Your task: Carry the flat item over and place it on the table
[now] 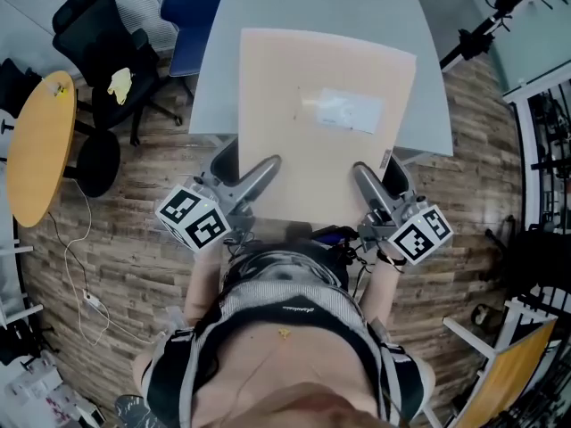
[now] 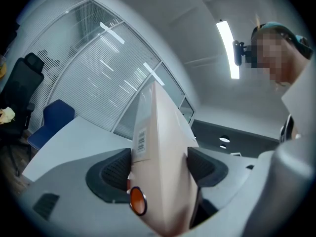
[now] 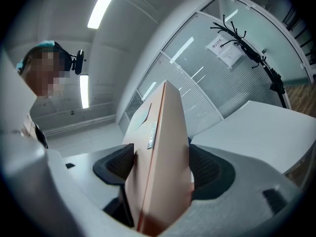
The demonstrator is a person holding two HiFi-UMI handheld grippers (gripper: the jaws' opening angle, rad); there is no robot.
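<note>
A flat, pale cardboard box (image 1: 321, 123) with a white label on top lies level over the grey table (image 1: 428, 78); its near edge overhangs towards me. Whether it rests on the tabletop I cannot tell. My left gripper (image 1: 268, 166) is shut on the near left part of the box, and my right gripper (image 1: 361, 175) is shut on the near right part. In the left gripper view the box (image 2: 160, 152) is seen edge-on, pinched between the dark pads (image 2: 116, 169). The right gripper view shows the same edge-on box (image 3: 160, 152) clamped between its pads (image 3: 207, 169).
Black office chairs (image 1: 98, 34) and a blue chair (image 1: 192, 7) stand left of the table. A round wooden table (image 1: 40, 145) is at the far left, with a cable (image 1: 76, 266) on the wood floor. A black coat stand (image 1: 500, 7) stands at the upper right.
</note>
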